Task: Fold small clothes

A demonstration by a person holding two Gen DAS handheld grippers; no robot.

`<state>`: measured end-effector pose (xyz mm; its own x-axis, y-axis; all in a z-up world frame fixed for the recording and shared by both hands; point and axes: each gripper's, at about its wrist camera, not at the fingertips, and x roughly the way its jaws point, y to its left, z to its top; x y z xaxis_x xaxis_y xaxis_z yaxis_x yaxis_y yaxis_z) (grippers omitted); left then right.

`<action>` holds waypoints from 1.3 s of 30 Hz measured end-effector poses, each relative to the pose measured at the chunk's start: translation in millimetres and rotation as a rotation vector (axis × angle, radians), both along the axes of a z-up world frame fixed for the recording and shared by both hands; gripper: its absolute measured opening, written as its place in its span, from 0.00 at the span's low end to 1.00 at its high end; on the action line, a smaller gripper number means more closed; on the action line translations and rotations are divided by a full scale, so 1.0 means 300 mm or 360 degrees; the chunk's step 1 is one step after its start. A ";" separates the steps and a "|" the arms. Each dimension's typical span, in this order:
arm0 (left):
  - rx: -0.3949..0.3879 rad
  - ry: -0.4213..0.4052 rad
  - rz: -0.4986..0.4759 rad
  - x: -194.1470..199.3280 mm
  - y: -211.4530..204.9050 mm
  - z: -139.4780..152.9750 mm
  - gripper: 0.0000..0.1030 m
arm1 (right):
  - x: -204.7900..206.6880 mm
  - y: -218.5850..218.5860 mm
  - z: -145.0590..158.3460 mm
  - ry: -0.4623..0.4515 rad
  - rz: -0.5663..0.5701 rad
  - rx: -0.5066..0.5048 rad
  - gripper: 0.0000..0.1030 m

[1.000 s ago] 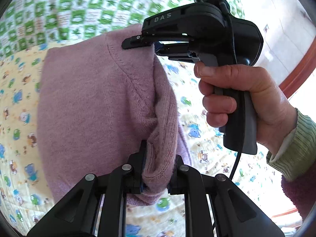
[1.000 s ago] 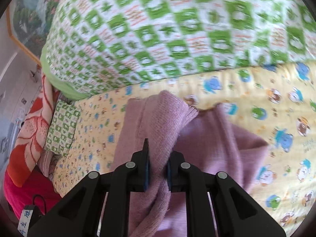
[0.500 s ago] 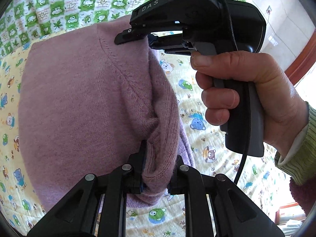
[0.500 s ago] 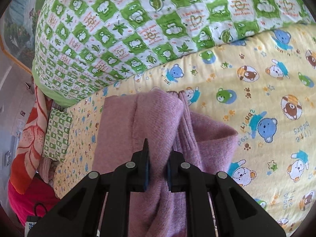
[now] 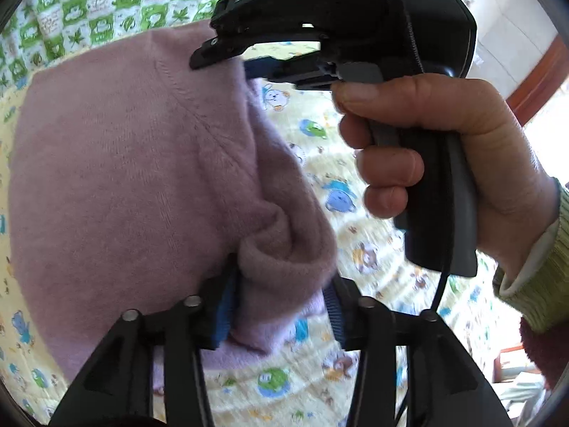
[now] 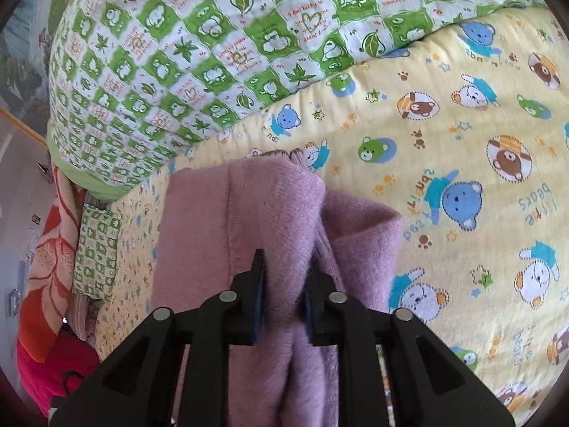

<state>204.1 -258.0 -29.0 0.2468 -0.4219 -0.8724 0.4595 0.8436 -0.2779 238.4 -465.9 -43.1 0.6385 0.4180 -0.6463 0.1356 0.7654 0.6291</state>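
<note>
A pink knit garment [image 5: 124,160] lies folded on the yellow bear-print sheet [image 5: 373,256]. My left gripper [image 5: 281,307] is at its near corner. Its jaws are opening wide, and a loose roll of fabric still sits between the pads without being squeezed. A hand [image 5: 444,135] holds my right gripper [image 5: 231,62] at the garment's far corner. In the right wrist view the right gripper [image 6: 282,299] straddles a thick fold of the garment [image 6: 270,213]. Its jaws are opening slightly, with the fabric still filling the gap and touching both pads.
A green and white checked quilt [image 6: 213,53] is heaped along the far side of the sheet [image 6: 462,142]. A small checked cushion [image 6: 96,252] and an orange-red blanket [image 6: 46,267] lie off the garment's left. A green sleeve cuff [image 5: 526,284] is at the right.
Both grippers have come down with the garment, which now rests flatter on the sheet. The left jaws have spread wide and the pinched roll has slackened. The right jaws have parted a little.
</note>
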 end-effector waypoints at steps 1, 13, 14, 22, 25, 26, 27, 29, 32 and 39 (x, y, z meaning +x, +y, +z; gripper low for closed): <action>-0.0003 -0.0001 -0.0016 -0.014 0.008 0.011 0.49 | -0.017 -0.003 0.010 0.0005 -0.0022 -0.0017 0.36; -0.0039 0.0078 0.0407 -0.047 0.423 0.057 0.68 | -0.308 0.084 0.118 -0.0104 -0.0035 -0.0049 0.40; -0.0040 0.0108 0.0458 -0.029 0.456 0.047 0.68 | -0.314 0.097 0.109 -0.0091 -0.0030 -0.0045 0.40; -0.0095 0.0287 0.0719 0.111 0.620 -0.051 0.70 | -0.296 0.146 0.008 0.0034 -0.0005 0.0016 0.40; -0.0088 0.0309 0.0716 0.145 0.613 -0.097 0.70 | -0.281 0.179 -0.002 0.0035 0.0025 -0.0011 0.30; -0.0078 0.0309 0.0709 0.151 0.604 -0.096 0.70 | -0.276 0.184 -0.002 0.0032 0.0035 -0.0008 0.16; -0.0077 0.0302 0.0700 0.162 0.590 -0.095 0.70 | -0.273 0.182 0.002 0.0030 0.0039 0.0022 0.11; -0.0076 0.0292 0.0683 0.162 0.566 -0.081 0.71 | -0.286 0.154 0.031 -0.0010 0.0001 0.0092 0.10; -0.0085 0.0288 0.0656 0.190 0.527 -0.075 0.77 | -0.336 0.100 0.103 -0.0141 -0.0054 0.0211 0.10; 0.0003 0.0324 0.0561 0.223 0.439 -0.135 0.79 | -0.371 0.068 -0.042 0.0032 -0.0139 0.0053 0.10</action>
<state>271.0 -126.2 -69.5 0.1983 -0.3404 -0.9191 0.0780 0.9403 -0.3314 127.1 -445.5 -55.6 0.6607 0.3825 -0.6459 0.2138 0.7289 0.6504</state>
